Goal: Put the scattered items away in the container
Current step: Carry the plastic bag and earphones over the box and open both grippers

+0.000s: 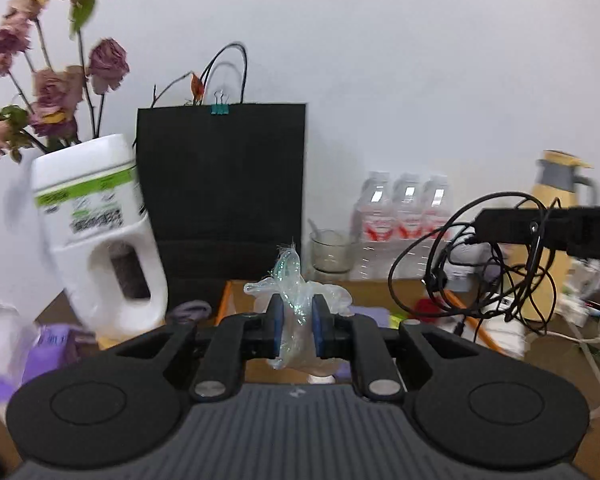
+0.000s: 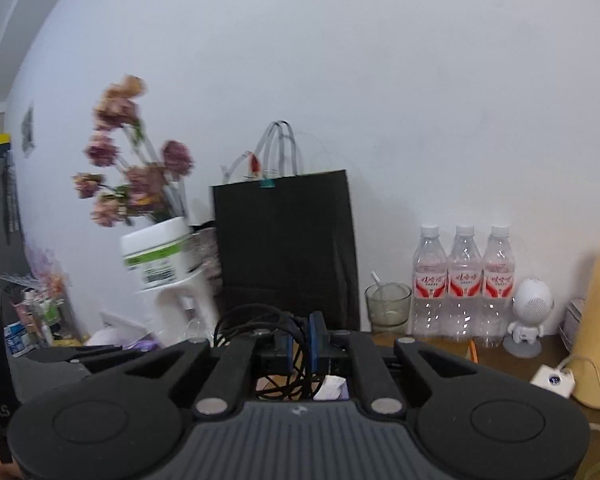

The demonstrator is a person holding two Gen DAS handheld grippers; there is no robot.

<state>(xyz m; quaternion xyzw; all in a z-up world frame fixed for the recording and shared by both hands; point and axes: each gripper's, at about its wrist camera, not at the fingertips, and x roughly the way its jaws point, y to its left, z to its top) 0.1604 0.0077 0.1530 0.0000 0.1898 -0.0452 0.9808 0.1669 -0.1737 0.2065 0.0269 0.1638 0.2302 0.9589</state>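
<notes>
A tall black paper bag (image 1: pixel 221 204) stood against the white wall and serves here as the landmark. To its left leaned a white jug (image 1: pixel 100 236) filled with dried pink flowers (image 1: pixel 52 80). To the bag's right stood three clear water bottles (image 2: pixel 464 280), with a yellow thermos (image 1: pixel 556 232) further right. Between the bag and the bottles sat a small glass cup (image 2: pixel 388 304). A small white astronaut-shaped speaker (image 2: pixel 530 316) stood just right of the bottles.

In front of the bag, low on the wooden table, lay an orange-edged cardboard box (image 1: pixel 225 300), the container; only part of its rim and inside showed.

The left gripper (image 1: pixel 297 326) hung in front of the bag, above the box, its blue pads pinched narrowly on a crumpled clear plastic wrapper (image 1: pixel 292 292).

The right gripper (image 2: pixel 300 344) was held to the bag's right, its pads closed narrowly on a tangled black cable (image 1: pixel 496 264), whose loops dangled above the table beside the box.
</notes>
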